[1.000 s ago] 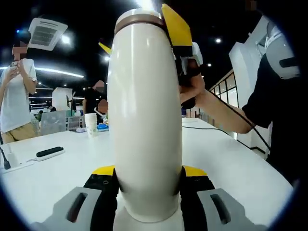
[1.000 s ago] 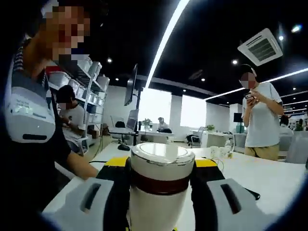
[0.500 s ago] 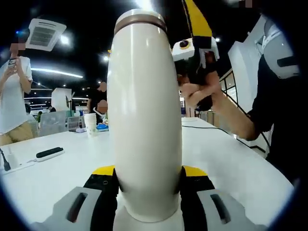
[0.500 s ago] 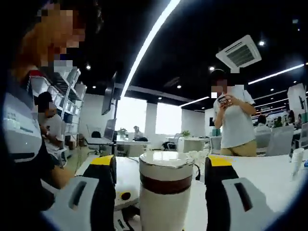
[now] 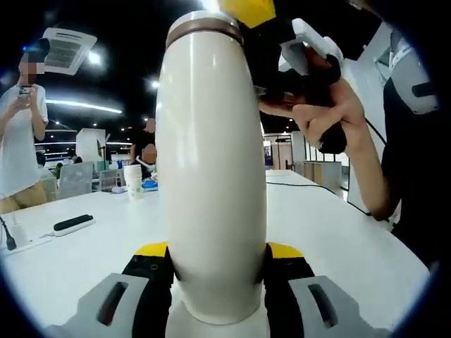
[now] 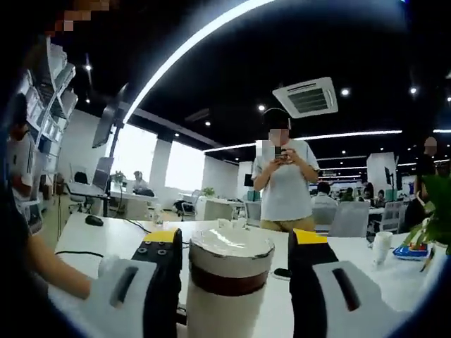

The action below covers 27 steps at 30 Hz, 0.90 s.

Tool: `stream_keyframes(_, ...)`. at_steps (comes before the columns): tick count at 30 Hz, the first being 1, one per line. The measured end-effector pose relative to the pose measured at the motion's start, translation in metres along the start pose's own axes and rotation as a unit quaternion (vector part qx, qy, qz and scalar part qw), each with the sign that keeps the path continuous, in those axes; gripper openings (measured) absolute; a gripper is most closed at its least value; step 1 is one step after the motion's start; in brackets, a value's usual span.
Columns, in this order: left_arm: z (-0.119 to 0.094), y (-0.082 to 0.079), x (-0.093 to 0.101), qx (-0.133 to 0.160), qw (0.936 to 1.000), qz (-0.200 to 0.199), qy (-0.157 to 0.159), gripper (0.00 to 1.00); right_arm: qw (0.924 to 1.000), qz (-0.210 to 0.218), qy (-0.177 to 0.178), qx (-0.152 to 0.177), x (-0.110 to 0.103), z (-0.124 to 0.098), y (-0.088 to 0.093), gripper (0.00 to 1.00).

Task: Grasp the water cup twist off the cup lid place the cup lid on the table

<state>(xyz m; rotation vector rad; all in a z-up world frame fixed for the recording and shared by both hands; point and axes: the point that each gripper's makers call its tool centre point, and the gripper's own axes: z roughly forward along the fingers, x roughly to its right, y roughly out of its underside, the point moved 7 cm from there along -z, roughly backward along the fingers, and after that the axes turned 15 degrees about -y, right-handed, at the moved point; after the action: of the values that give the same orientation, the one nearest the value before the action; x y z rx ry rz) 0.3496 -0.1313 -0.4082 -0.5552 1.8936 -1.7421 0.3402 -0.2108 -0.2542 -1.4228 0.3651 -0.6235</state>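
Observation:
A tall cream water cup (image 5: 211,176) with a brown band under its lid stands upright in the left gripper view. My left gripper (image 5: 218,248) is shut on its lower body. From above right a hand holds my right gripper over the cup's top, and one yellow-tipped finger (image 5: 248,10) shows beside the lid. In the right gripper view the cream lid (image 6: 229,248) sits between the jaws of my right gripper (image 6: 235,239). The left jaw is close against the lid and a narrow gap shows on the right side, so it is open around the lid.
The white table (image 5: 338,246) stretches away with a black handset (image 5: 72,223) and a paper cup (image 5: 132,179) at the left. A person (image 6: 285,183) stands beyond the table holding a phone. A cable and a mouse (image 6: 93,220) lie at the far left.
My right gripper let go of the lid, opened wide and swung round the cup; its jaws now stand closer around the lid. My left gripper kept the cup still.

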Motion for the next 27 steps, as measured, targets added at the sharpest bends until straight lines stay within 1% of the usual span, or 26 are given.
stream_keyframes(1, 0.000, 0.000, 0.000, 0.000, 1.0000, 0.000, 0.000, 0.52, 0.9997, 0.018, -0.014, 0.010, -0.001, 0.002, 0.000, 0.59)
stream_keyframes(2, 0.000, 0.000, 0.000, 0.000, 1.0000, 0.000, 0.000, 0.52, 0.9994, 0.022, -0.024, 0.010, -0.001, 0.002, 0.000, 0.55)
stream_keyframes(3, 0.000, 0.000, 0.000, -0.001, 1.0000, 0.000, 0.000, 0.52, 0.9984, 0.022, -0.050, 0.011, -0.005, 0.003, 0.001, 0.50)
stream_keyframes(4, 0.000, 0.000, 0.000, -0.001, 1.0000, 0.001, 0.000, 0.52, 0.9979, 0.034, -0.053, 0.013, -0.006, 0.003, 0.002, 0.50)
stream_keyframes(5, 0.000, 0.001, 0.000, -0.002, 1.0000, 0.000, 0.000, 0.52, 0.9981, 0.010, -0.061, 0.007, -0.003, 0.003, 0.001, 0.50)
stream_keyframes(6, -0.001, 0.001, 0.000, -0.002, 1.0000, 0.001, 0.000, 0.52, 0.9972, 0.000, -0.074, 0.001, -0.003, 0.003, 0.001, 0.50)
stream_keyframes(7, 0.000, 0.001, 0.000, -0.002, 1.0000, 0.001, 0.000, 0.52, 0.9969, 0.007, -0.078, 0.000, -0.002, 0.003, 0.001, 0.50)
stream_keyframes(8, 0.000, 0.001, 0.000, -0.002, 1.0000, 0.000, 0.000, 0.52, 0.9947, 0.015, -0.102, -0.002, -0.001, 0.003, 0.001, 0.50)
stream_keyframes(10, -0.001, 0.001, 0.000, -0.002, 1.0000, -0.001, 0.001, 0.52, 0.9904, 0.018, -0.137, 0.004, 0.002, 0.003, 0.001, 0.50)
stream_keyframes(13, -0.001, 0.001, -0.001, -0.003, 1.0000, -0.002, 0.001, 0.51, 0.9803, 0.025, -0.196, 0.014, 0.007, 0.004, 0.002, 0.50)
stream_keyframes(15, -0.001, 0.001, -0.001, -0.003, 1.0000, -0.002, 0.001, 0.51, 0.9720, 0.029, -0.232, 0.021, 0.009, 0.004, 0.003, 0.50)
stream_keyframes(17, -0.001, 0.001, -0.001, -0.002, 1.0000, -0.002, 0.003, 0.51, 0.9589, 0.031, -0.280, 0.033, 0.011, 0.005, 0.003, 0.50)
stream_keyframes(19, -0.001, 0.001, -0.001, -0.001, 1.0000, 0.000, 0.005, 0.51, 0.9425, 0.033, -0.329, 0.046, 0.013, 0.005, 0.004, 0.50)
stream_keyframes(20, -0.001, 0.001, -0.001, -0.001, 1.0000, 0.001, 0.005, 0.51, 0.9388, 0.034, -0.340, 0.046, 0.014, 0.005, 0.004, 0.50)
stream_keyframes(22, -0.001, 0.001, -0.001, -0.001, 1.0000, 0.001, 0.005, 0.51, 0.9284, 0.037, -0.366, 0.054, 0.017, 0.007, 0.005, 0.50)
stream_keyframes(23, -0.001, 0.001, -0.001, -0.001, 1.0000, 0.001, 0.005, 0.51, 0.9251, 0.038, -0.374, 0.057, 0.019, 0.007, 0.005, 0.50)
stream_keyframes(24, -0.001, 0.001, -0.001, -0.002, 1.0000, 0.000, 0.005, 0.51, 0.9245, 0.040, -0.375, 0.058, 0.021, 0.008, 0.006, 0.50)
stream_keyframes(25, -0.001, 0.001, -0.001, -0.003, 1.0000, -0.001, 0.004, 0.51, 0.9246, 0.042, -0.374, 0.058, 0.021, 0.009, 0.007, 0.50)
stream_keyframes(27, 0.000, 0.001, -0.002, -0.007, 0.9999, -0.008, 0.005, 0.51, 0.9272, 0.048, -0.367, 0.056, 0.022, 0.010, 0.008, 0.50)
